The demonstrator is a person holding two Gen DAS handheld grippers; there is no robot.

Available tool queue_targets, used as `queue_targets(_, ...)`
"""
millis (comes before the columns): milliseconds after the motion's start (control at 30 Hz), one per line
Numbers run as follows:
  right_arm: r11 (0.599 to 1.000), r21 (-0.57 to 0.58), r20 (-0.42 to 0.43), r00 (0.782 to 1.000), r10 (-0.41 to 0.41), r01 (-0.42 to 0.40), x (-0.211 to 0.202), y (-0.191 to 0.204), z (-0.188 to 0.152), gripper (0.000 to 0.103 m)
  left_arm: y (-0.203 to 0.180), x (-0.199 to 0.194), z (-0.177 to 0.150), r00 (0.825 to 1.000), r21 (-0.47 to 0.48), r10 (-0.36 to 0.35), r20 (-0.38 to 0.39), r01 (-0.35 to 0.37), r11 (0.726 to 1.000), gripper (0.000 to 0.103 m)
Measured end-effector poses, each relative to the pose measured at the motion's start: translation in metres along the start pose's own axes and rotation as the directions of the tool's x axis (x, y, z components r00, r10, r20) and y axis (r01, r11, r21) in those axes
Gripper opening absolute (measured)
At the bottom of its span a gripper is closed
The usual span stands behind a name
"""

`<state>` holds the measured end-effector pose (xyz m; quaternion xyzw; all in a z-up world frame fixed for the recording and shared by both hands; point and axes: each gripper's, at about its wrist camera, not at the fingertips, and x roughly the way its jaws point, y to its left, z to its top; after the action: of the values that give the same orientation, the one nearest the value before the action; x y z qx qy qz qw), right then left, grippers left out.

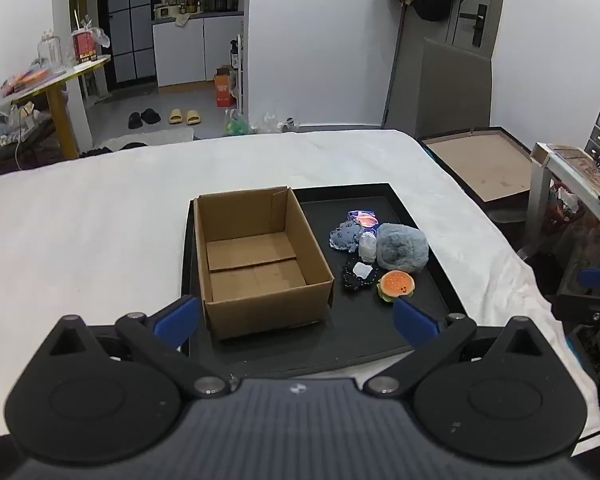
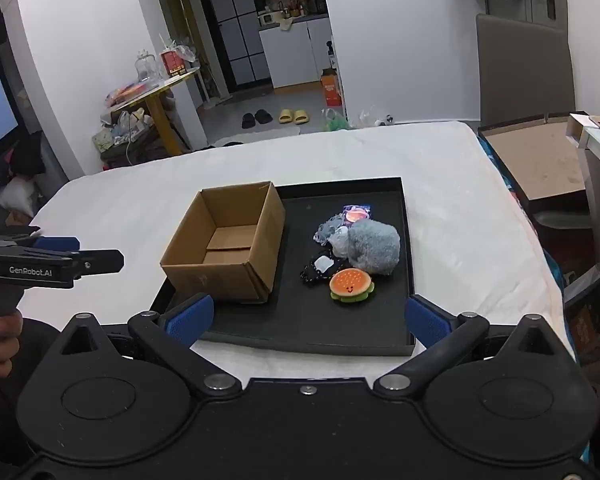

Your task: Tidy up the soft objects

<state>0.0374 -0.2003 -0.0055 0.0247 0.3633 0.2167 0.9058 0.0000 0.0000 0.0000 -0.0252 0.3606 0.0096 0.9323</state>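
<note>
Trouble may come from the clustered soft toys [image 2: 352, 248] on the tray [image 2: 404, 320] beside the empty cardboard box [image 2: 224, 248]: either wide-spread gripper, left gripper [image 1: 296, 320] or right gripper [image 2: 308, 320], could snag two together.

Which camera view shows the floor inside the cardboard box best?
The left wrist view: it looks down into the cardboard box and shows most of the floor. In the right wrist view the near wall hides much of it.

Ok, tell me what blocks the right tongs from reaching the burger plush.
Nothing visible. The right tongs are open above the tray's near edge, and the burger plush lies on the tray floor just ahead, nearest of the pile. The cardboard box stands off to the left, clear of that line.
</note>
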Motion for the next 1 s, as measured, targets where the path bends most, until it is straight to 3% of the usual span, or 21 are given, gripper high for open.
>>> queue_targets(167,1.000,0.017,0.038,0.999,-0.004,0.004,-0.003,0.005,0.006,0.103,0.009,0.000,0.002,0.999,-0.036,-0.030,-0.022,0.029,0.999,0.103)
queue_targets(300,0.998,0.049,0.060,0.998,0.023,-0.026,-0.003,-0.001,0.004,0.103,0.009,-0.009,-0.002,1.000,-0.021,-0.011,0.013,0.011,1.000,0.103)
queue_targets(633,1.000,0.025,0.075,0.997,-0.004,0.002,-0.008,0.023,0.013,0.103,0.007,-0.023,0.005,0.999,-0.002,0.009,0.034,-0.009,1.000,0.103)
queue_targets(1000,0.999,0.029,0.096,0.995,-0.025,0.023,-0.017,0.033,0.013,0.103,0.010,-0.032,0.002,0.999,-0.011,-0.016,0.031,0.016,1.000,0.103)
